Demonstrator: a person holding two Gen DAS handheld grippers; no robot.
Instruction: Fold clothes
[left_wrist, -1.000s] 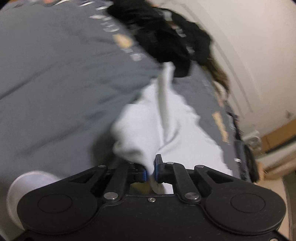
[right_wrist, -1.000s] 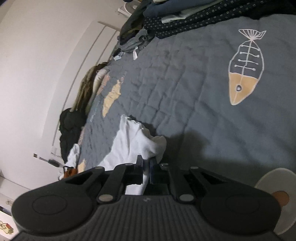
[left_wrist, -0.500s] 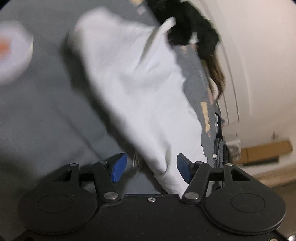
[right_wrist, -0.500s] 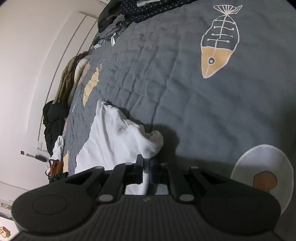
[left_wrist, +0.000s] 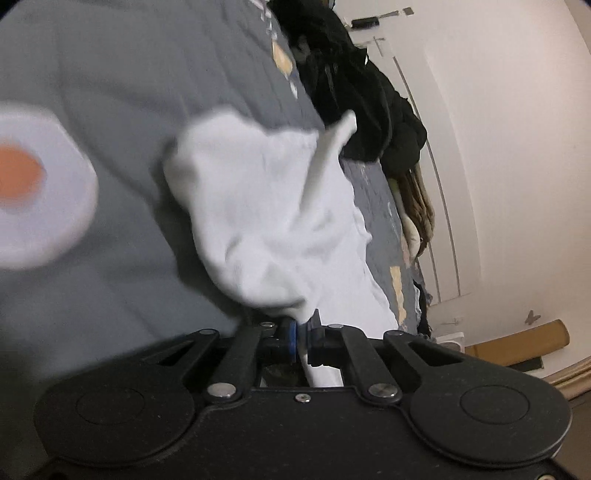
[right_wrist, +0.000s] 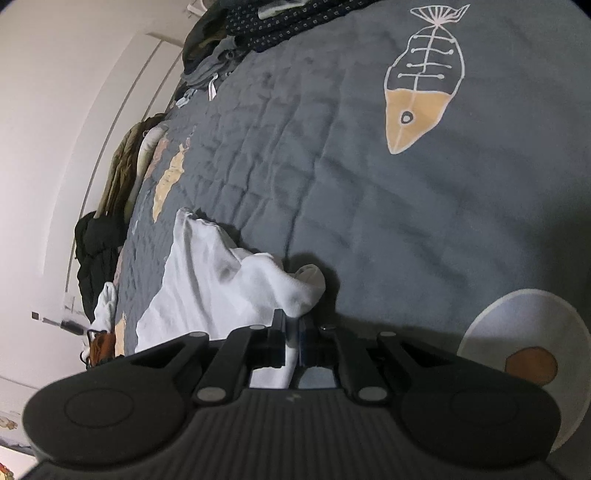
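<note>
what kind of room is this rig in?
Most likely a bedroom. A grey quilted bedspread printed with a fish skeleton fills the view, loose clothes are heaped along its far edge, and a white garment lies on it by a pale wall.

In the left wrist view the fried-egg print (left_wrist: 33, 184) is blurred and cut by the edge. The white garment (left_wrist: 266, 221) is smeared too, its near end hidden behind the tool body.
</note>
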